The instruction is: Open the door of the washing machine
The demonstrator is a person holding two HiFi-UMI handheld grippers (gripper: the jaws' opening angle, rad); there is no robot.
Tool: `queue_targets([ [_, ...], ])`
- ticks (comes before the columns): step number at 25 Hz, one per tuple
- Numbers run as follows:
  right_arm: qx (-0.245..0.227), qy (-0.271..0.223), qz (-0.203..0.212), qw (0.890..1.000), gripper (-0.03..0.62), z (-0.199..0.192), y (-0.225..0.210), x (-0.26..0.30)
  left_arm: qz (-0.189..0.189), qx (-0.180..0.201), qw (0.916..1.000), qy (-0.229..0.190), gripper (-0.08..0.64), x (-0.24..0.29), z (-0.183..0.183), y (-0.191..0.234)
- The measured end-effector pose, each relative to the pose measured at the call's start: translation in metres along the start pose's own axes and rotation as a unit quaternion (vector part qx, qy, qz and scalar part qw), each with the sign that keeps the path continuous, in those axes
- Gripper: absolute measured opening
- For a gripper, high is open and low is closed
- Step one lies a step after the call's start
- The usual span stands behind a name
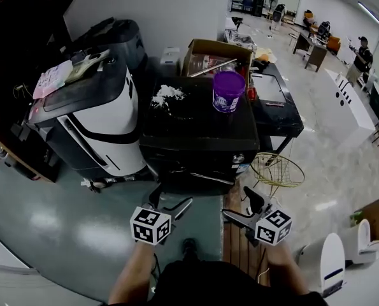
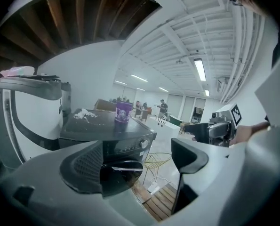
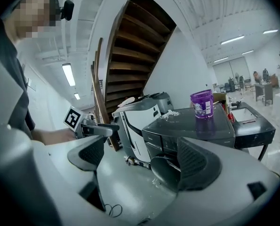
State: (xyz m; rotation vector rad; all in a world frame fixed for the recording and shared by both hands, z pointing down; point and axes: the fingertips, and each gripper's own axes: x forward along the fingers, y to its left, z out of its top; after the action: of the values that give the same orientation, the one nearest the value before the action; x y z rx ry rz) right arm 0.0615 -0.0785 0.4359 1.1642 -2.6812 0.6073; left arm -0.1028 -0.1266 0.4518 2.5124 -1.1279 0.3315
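A black front-loading washing machine (image 1: 199, 132) stands in front of me, with a purple cup (image 1: 228, 91) and a patch of white powder (image 1: 167, 95) on its top. Its round dark door (image 2: 123, 170) lies against the front and looks closed; it also shows in the right gripper view (image 3: 165, 171). My left gripper (image 1: 174, 210) hangs open a short way before the door, touching nothing. My right gripper (image 1: 240, 210) is level with it on the right, also open and empty. In each gripper view, the washer (image 3: 191, 131) shows between the spread jaws.
A white-and-black appliance (image 1: 93, 116) stands close on the washer's left. Behind are a cardboard box (image 1: 214, 56) and a black table (image 1: 275, 101). A yellow wire basket (image 1: 277, 169) and a wooden pallet (image 1: 240, 247) lie at the right front. A person (image 1: 362, 56) stands far off.
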Motion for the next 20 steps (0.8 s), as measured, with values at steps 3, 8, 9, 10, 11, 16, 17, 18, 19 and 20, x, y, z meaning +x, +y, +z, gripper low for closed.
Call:
queue_targets([
  [3,-0.004,0.003,-0.006,1.000,0.494,0.012,-0.001,0.020,-0.008,-0.006,0.9999,0.000,0.466,0.006,0.004,0.019],
  [8,-0.010,0.018,-0.010,1.000,0.494,0.016,-0.001,0.040,-0.029,-0.008,0.9995,0.003,0.466,0.019,0.008,0.033],
  [9,-0.008,0.023,-0.011,1.000,0.494,0.014,-0.003,0.043,-0.032,-0.011,0.9994,0.004,0.466,0.022,0.008,0.034],
  [10,-0.006,0.028,-0.011,1.000,0.494,0.013,-0.005,0.045,-0.036,-0.013,0.9993,0.006,0.466,0.026,0.007,0.035],
  [11,-0.005,0.031,-0.011,0.999,0.494,0.011,-0.008,0.047,-0.038,-0.014,0.9991,0.008,0.466,0.031,0.006,0.035],
  [16,0.005,0.034,-0.009,0.999,0.494,0.005,-0.036,0.059,-0.042,-0.018,0.9986,0.027,0.466,0.063,-0.002,0.040],
  [17,0.006,0.037,-0.008,0.999,0.494,0.003,-0.042,0.061,-0.042,-0.019,0.9985,0.030,0.465,0.070,-0.002,0.040],
  [18,0.002,0.041,-0.009,0.999,0.494,0.002,-0.050,0.064,-0.042,-0.019,0.9984,0.033,0.466,0.078,-0.001,0.040],
  [19,-0.007,0.048,-0.010,0.999,0.494,0.000,-0.059,0.067,-0.041,-0.019,0.9983,0.037,0.465,0.086,0.000,0.039],
  [20,-0.021,0.058,-0.012,0.998,0.494,-0.002,-0.068,0.070,-0.041,-0.020,0.9981,0.040,0.465,0.095,0.002,0.037],
])
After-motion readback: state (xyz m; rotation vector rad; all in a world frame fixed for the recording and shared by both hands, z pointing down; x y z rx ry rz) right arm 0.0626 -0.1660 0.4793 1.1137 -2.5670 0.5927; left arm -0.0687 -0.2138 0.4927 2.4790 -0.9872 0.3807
